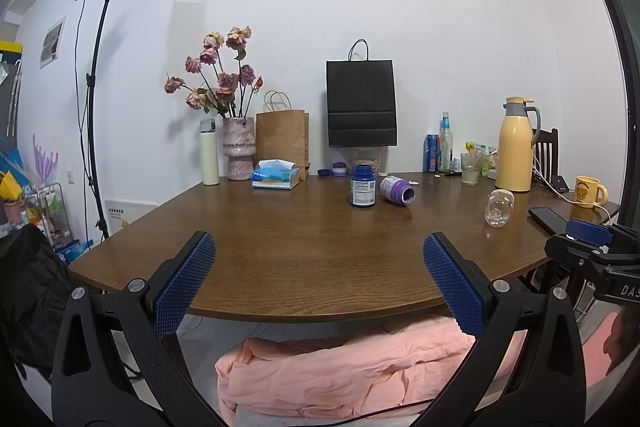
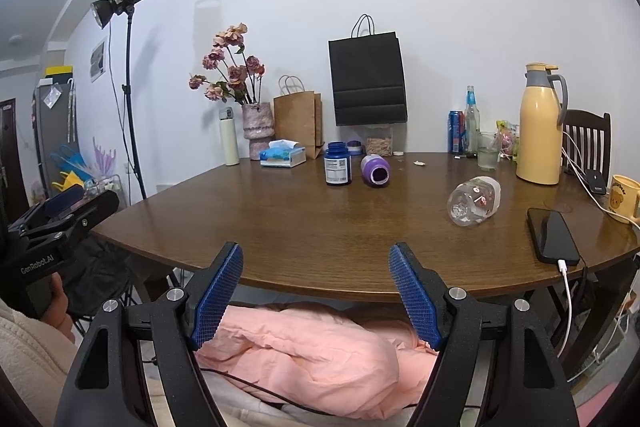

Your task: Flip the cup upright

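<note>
A clear glass cup (image 2: 474,201) with small printed figures lies on its side on the brown wooden table (image 2: 320,227), right of centre; in the left wrist view the cup (image 1: 498,207) shows at the far right. My right gripper (image 2: 316,251) is open and empty at the table's front edge, well short and left of the cup. Further left along that edge, my left gripper (image 1: 318,243) is also open with nothing between its blue pads. Each gripper shows at the side of the other's view: the right gripper (image 1: 588,239) and the left gripper (image 2: 68,205).
A black phone (image 2: 552,235) on a white cable lies right of the cup. A yellow mug (image 2: 622,197) and a yellow jug (image 2: 540,127) stand behind it. An upright blue bottle (image 2: 337,163) and a toppled purple bottle (image 2: 376,169) sit mid-table. Bags, vase and tissue box line the back.
</note>
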{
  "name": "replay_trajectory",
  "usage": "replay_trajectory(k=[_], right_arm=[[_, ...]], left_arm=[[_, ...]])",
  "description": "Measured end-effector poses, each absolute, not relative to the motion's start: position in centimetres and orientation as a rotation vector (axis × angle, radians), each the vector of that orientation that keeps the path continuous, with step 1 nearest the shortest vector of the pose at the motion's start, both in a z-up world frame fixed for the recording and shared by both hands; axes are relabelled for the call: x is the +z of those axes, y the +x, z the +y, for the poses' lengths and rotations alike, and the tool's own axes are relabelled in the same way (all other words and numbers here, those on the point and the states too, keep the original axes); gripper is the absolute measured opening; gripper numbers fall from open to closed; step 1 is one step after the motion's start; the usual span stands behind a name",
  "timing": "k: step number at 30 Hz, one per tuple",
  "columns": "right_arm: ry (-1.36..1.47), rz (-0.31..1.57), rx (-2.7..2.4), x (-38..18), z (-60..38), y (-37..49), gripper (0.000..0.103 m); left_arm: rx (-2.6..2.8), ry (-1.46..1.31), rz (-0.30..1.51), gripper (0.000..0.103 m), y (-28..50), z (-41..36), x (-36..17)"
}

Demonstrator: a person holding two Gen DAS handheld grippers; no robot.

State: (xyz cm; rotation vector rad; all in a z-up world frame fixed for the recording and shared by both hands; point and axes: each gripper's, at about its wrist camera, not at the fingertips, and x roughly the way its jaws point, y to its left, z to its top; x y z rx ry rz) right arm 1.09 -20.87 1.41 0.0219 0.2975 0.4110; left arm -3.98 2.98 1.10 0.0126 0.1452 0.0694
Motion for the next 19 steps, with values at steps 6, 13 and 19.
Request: replay_trajectory(k=[6,13,19], right_arm=[[0.024,0.298,0.408,1.39,-20.88,1.21,0.08],[0.024,0.302,0.409,1.36,-20.94,1.29,0.08],[0.023,0.305,0.408,1.3,-20.97,1.39,0.08]], left_arm=[[0.072,0.012,0.145,0.103,-4.03,2.92,1.14],[0.069,0.011,0.146,0.103,-4.08,2.84,1.14],[0.064,0.011,0.147,0.103,-4.12,2.77,1.31]])
